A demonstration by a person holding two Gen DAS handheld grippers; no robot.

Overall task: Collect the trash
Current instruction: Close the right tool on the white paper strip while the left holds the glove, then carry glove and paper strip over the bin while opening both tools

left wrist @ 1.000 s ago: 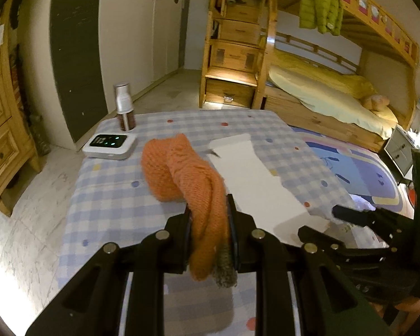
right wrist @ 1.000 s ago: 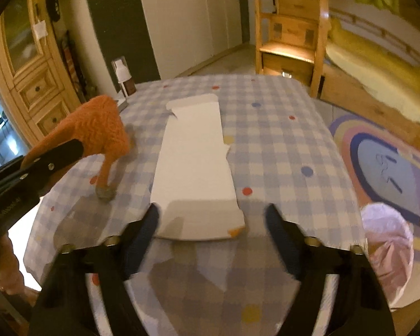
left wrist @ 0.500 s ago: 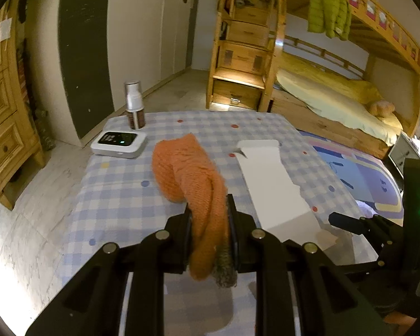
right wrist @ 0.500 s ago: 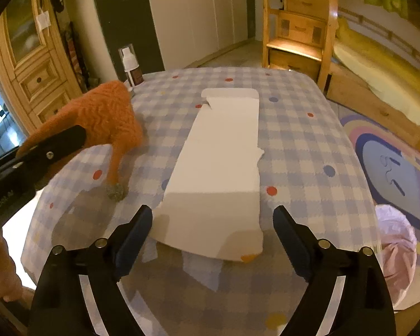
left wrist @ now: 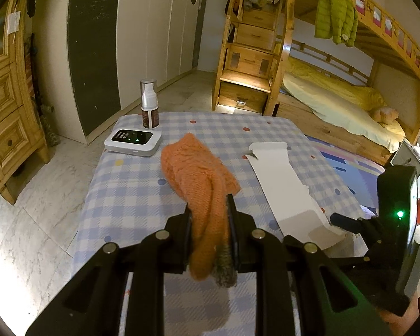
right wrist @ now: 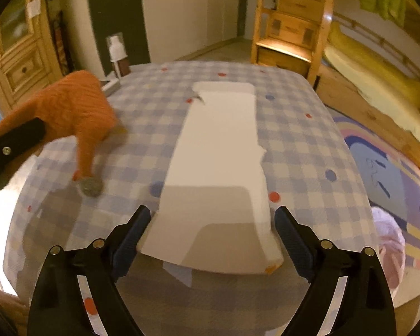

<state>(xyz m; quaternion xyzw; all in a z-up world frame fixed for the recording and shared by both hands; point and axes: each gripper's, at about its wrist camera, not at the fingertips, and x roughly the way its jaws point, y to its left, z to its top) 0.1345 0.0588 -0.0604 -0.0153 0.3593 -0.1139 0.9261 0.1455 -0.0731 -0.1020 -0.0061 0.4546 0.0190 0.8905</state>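
Observation:
My left gripper (left wrist: pixel 208 212) is shut on an orange knitted sock (left wrist: pixel 201 176) with a grey toe and holds it above the checked tablecloth (left wrist: pixel 131 184); the sock also shows at the left of the right wrist view (right wrist: pixel 75 112). A flattened white cardboard piece (right wrist: pixel 218 165) lies along the middle of the table, also seen in the left wrist view (left wrist: pixel 282 179). My right gripper (right wrist: pixel 212 224) is open, its jaws either side of the cardboard's near end, which sticks out over the table edge.
A white device with green lights (left wrist: pixel 133 141) and a brown pump bottle (left wrist: pixel 149 106) stand at the table's far left corner. A pink-white bag (right wrist: pixel 389 240) sits on the floor to the right. A bunk bed (left wrist: pixel 336 98) and wardrobe stand behind.
My right gripper has moved forward until its open jaws flank the cardboard's near end. The left gripper has drawn back and up a little, sock still held.

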